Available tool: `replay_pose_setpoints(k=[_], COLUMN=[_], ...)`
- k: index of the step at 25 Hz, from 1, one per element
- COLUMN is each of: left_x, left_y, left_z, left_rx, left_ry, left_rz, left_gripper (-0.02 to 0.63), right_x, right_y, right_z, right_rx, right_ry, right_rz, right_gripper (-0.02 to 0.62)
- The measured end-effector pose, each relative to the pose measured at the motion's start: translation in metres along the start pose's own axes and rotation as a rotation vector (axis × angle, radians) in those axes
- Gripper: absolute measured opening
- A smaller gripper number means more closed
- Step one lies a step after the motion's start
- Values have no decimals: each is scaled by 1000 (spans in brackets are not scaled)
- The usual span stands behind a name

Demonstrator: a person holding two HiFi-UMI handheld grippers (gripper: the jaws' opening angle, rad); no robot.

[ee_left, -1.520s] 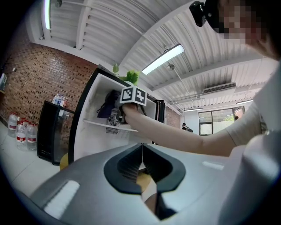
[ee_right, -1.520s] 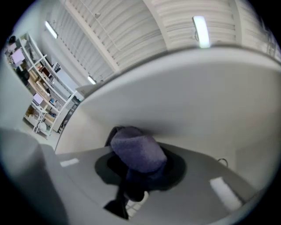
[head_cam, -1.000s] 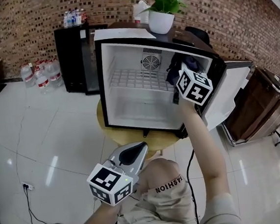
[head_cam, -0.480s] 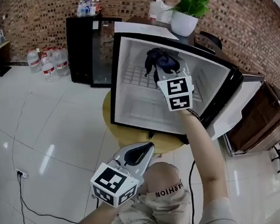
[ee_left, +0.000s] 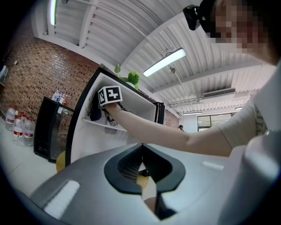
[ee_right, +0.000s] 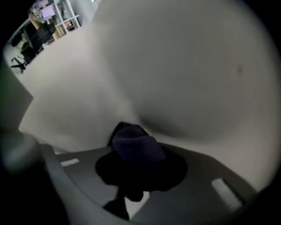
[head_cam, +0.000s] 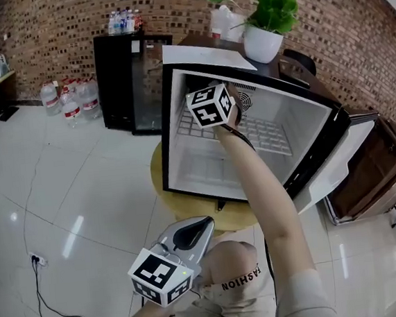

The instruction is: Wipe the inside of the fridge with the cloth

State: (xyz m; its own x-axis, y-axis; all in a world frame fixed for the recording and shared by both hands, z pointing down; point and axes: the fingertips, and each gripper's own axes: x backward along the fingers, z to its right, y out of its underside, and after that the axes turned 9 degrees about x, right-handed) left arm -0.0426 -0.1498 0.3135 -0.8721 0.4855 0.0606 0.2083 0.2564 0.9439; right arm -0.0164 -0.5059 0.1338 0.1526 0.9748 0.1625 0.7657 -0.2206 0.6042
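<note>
right gripper (ee_right: pixel 137 172): it's gone clean across since a second ago, from the right side by the door over to the upper left of the fridge (head_cam: pixel 170 132), rolling as it went; jaws clamped tight on the cloth (ee_right: pixel 133 144).
cloth: dark blue wad bulging out of those jaws, pressed onto the white inner wall up in that left corner, above the wire shelf (head_cam: pixel 269 137).
left gripper (head_cam: pixel 201 223): low by the person's knee, jaws together, nothing in them, well apart from the fridge.
step in hand: I judge we're mid-wipe on the upper walls; the shelf and the fridge's floor look likely still to come.
doing it well: I want steady pressure so the wad flattens rather than skims, with overlapping strokes working from the top down. I'd steer round the fan grille (head_cam: pixel 243 101) so nothing snags, and keep the grip firm or the wad may drag out.
inner surface: smooth white plastic with rounded corners, should wipe easily; I can't make out any dirt.
room: fridge stands on a round table (head_cam: pixel 189 207), door (head_cam: pixel 332 166) swung wide to the right. Glossy tiled floor (head_cam: pixel 82 186), brick wall (head_cam: pixel 45 22), black cabinet (head_cam: pixel 117 78) with water bottles (head_cam: pixel 70 98) beside it, potted plant (head_cam: pixel 271 16) beyond the fridge.
</note>
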Motion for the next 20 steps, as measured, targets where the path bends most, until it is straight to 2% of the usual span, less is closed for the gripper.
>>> replay_pose_setpoints(k=[3,5,7,9,11,13,16,18,20], left_x=[3,4,5,5,4,3,0,0,3], left_y=[-5,-8,-9,-10,-8,-4,1,-1,-4], left_z=[-3,-4,-4,-2,0,-1,3,7,9], left_rx=[-10,-9,-13,-18,-14,-6,0,-9,-21], left_ry=[-6,-7,-4,0,1,-1,5,13,14], left_rz=[9,13,12,9,4,-4,-15,-12,-4], left_gripper=[0,0,0,0,0,0,0,0,0], right_x=[-19,-19,3,47,98,132,127,100,70], right_y=[13,7,-9,-32,-58,-77,-62,-25,9], right_z=[2,-3,-10,-15,-25,-36,-24,-7,1], right_rx=[-20,-67,-129,-186,-235,-236,-188,-202,-163], right_ry=[12,-32,-68,-89,-145,-198,-134,-80,-40], right_rz=[-27,9,86,197,312,364,294,174,49], right_gripper=[80,78,77,77,77,77,78,78,78])
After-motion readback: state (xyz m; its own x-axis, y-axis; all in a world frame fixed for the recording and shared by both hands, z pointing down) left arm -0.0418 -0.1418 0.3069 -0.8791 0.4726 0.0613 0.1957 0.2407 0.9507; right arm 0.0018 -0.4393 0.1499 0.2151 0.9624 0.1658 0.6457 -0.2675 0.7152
